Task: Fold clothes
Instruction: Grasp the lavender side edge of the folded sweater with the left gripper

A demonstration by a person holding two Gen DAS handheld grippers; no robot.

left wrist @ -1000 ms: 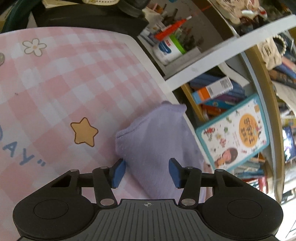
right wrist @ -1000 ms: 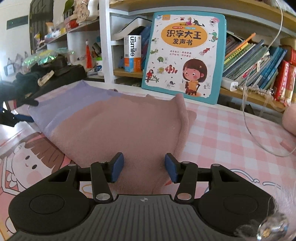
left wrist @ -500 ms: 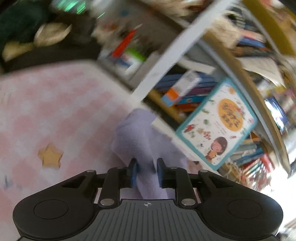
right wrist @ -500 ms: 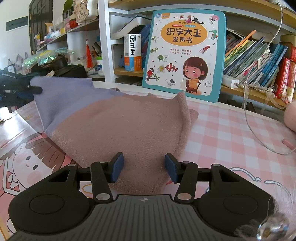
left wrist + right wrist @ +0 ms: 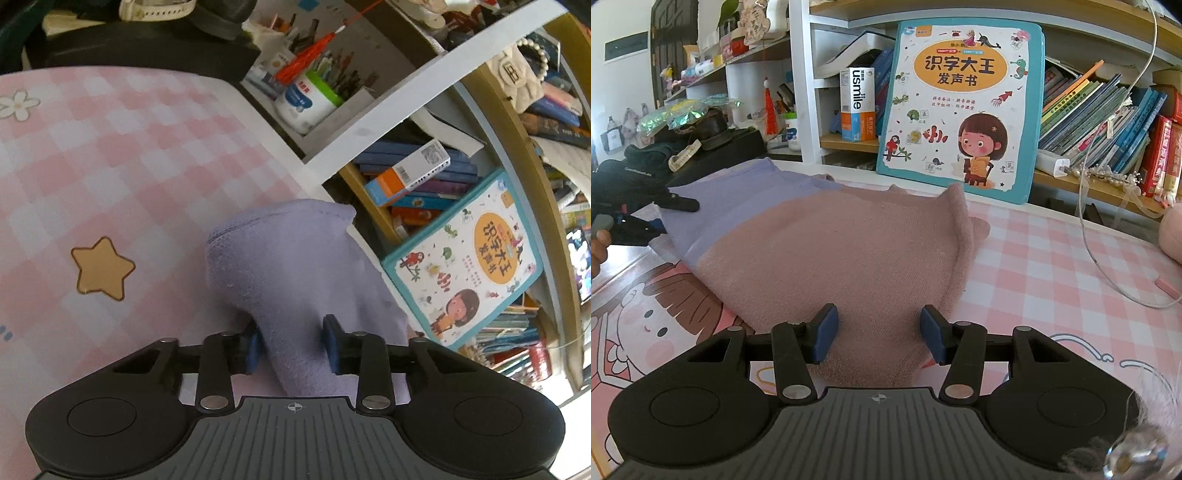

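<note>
Left wrist view: left hand-held gripper point(image 5: 293, 345), pinched tight on the purple end of the garment point(image 5: 295, 273) half a second ago, now parted around it, cloth back down on the counter point(image 5: 110, 166); right hand-held gripper point(image 5: 879, 334) likewise parted over the pink end, so probably regripping.

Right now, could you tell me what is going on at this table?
A person holding a gripper in each hand is folding a knit garment, lilac at one end and dusty pink at the other, on a pink checked table cover. The left gripper straddles the lilac end with its jaws apart. The right gripper is open over the pink end. A children's book leans against the shelves behind.
</note>
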